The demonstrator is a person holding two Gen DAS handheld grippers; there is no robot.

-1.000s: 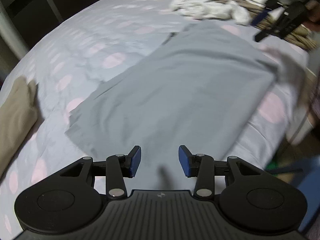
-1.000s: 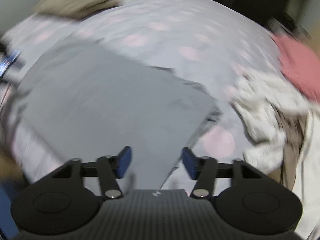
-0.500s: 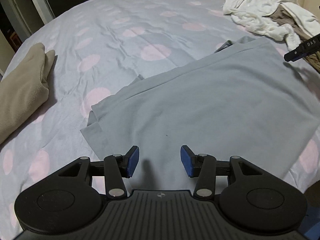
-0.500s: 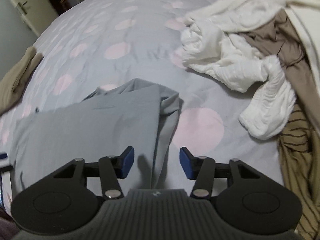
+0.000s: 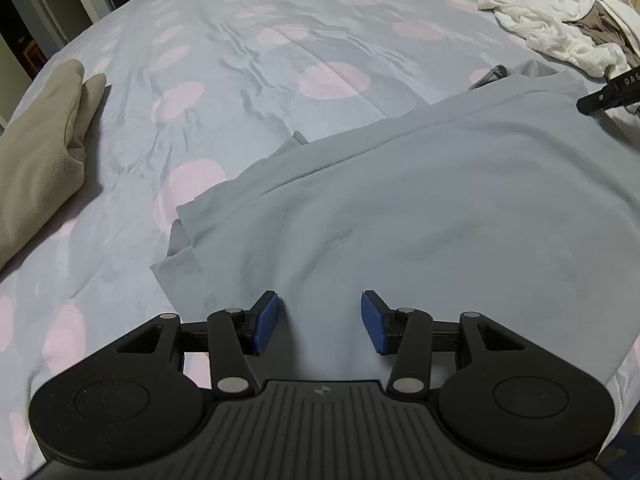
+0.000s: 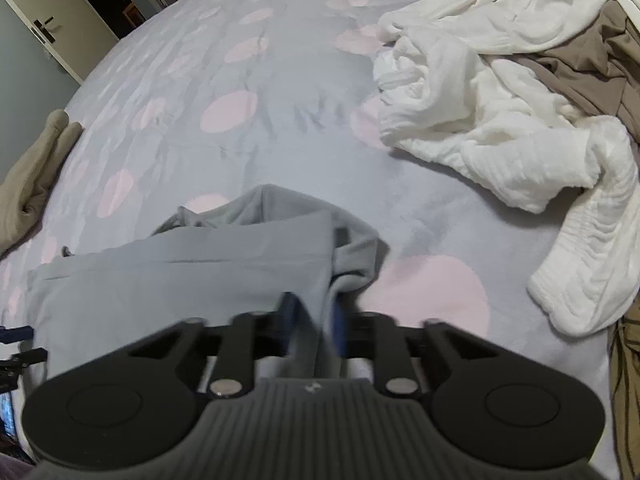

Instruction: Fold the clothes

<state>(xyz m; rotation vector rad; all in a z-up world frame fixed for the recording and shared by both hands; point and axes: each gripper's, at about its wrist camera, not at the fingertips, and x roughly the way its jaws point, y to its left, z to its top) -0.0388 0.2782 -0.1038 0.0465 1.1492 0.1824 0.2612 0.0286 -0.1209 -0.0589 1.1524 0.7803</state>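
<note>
The bed (image 5: 280, 60) fills both views, covered in a pale blue sheet with pink dots; the grey garment (image 5: 440, 208) lies spread flat across its near part, one edge doubled over along the far side and a loose corner bunched at the right end (image 6: 352, 248); beyond that corner sits a heap of white clothes (image 6: 500, 128) with a brown piece (image 6: 580, 60) on top of it, well apart from the grey garment; a beige folded cloth (image 5: 36, 160) rests at the bed's left edge; the left claw (image 5: 319, 322) hovers low over the grey garment with its blue pads apart and fabric below the gap, nothing pinched; the right claw (image 6: 312, 320) has just been closing and now stands clamped on the garment's right edge, a fold of grey fabric held between the pads.
</note>
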